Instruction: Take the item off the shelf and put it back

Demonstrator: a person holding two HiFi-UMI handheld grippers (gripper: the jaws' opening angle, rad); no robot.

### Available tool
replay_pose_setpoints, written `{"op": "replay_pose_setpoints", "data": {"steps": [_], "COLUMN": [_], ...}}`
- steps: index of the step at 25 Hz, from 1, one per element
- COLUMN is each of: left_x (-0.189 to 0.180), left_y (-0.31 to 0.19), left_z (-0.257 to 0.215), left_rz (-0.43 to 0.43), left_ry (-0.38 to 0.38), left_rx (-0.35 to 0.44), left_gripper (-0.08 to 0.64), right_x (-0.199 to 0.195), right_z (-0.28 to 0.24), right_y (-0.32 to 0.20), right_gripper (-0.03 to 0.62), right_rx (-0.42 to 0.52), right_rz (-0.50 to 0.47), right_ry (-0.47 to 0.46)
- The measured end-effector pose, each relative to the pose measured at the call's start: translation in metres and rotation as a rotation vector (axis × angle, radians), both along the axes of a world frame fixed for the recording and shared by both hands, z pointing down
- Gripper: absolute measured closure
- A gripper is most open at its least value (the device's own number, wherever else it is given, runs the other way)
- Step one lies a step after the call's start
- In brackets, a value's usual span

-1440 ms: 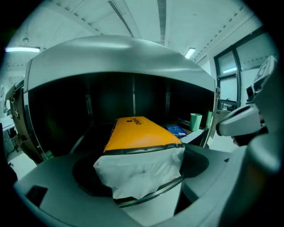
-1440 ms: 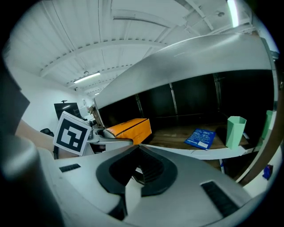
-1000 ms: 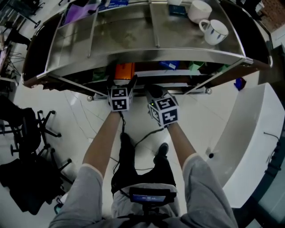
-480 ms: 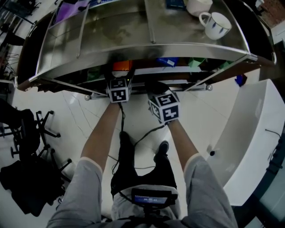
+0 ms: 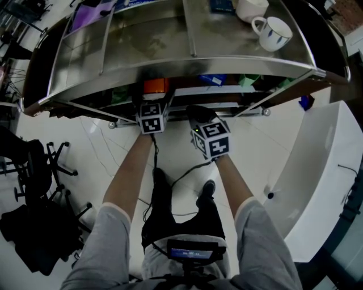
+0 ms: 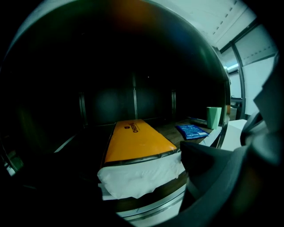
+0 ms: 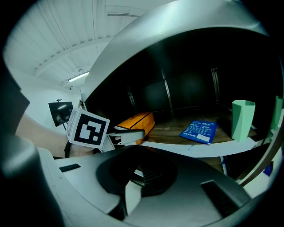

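An orange box [image 6: 137,142] with a white end lies flat on the cart's lower shelf [image 6: 177,128]; in the head view the orange box [image 5: 155,86] shows just under the top tray's edge. My left gripper [image 5: 152,106] is at the shelf front. Its jaws are opening and stand on either side of the box's white end without pressing it; left gripper [image 6: 133,177]. In the right gripper view the orange box [image 7: 137,122] lies behind the left gripper's marker cube. My right gripper [image 5: 198,113] hangs beside it, in front of the shelf, shut and empty [image 7: 133,177].
A blue packet [image 6: 191,131] and a green cup [image 6: 213,116] stand to the right on the same shelf. Two mugs [image 5: 274,32] and a purple bag [image 5: 93,14] sit on the metal top tray [image 5: 170,51]. Chairs [image 5: 34,164] stand left, a white counter [image 5: 323,170] right.
The left gripper has pushed forward to the shelf edge and the orange box has gone further in under the top tray. The right gripper has barely moved.
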State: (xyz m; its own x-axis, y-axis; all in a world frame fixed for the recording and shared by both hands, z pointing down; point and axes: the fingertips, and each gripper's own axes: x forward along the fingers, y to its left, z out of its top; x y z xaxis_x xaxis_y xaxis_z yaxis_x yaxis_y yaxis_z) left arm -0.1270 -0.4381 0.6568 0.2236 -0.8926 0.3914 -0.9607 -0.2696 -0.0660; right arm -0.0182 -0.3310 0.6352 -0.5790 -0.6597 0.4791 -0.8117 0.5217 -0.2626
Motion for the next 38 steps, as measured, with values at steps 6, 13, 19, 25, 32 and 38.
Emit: {"op": "replay_pose_setpoints", "data": {"steps": [6,13,19,25,32,38], "left_x": [-0.006,-0.015,-0.016,-0.026,-0.058,-0.090], "left_y": [0.014,0.076,0.153,0.235,0.292,0.338], "left_z": [-0.014,-0.042,-0.097,-0.145,-0.176,-0.182], "left_rz": [0.009,0.003,0.010,-0.030,-0.059,-0.042], "left_ry": [-0.019,-0.030,-0.032,-0.029,0.006,0.037], "left_rx": [-0.022,-0.080,-0.097,-0.086,-0.073,-0.073], "left_gripper": [0.014,0.014,0.100,0.400,0.554,0.554], "right_x": [0.002,0.020,0.045,0.065,0.073,0.067], "right_z": [-0.011,-0.043,-0.087,-0.119,-0.138,-0.145], "right_y": [0.010,0.045,0.084,0.129,0.181,0.224], "right_gripper": [0.583,0.583,0.583,0.583,0.583,0.583], "right_rx": [0.010,0.012,0.035,0.036,0.039,0.045], "right_rz": [0.000,0.004,-0.015,-0.031,0.017,0.088], "right_ry": [-0.002,-0.002,0.001,0.005,0.016,0.027]}}
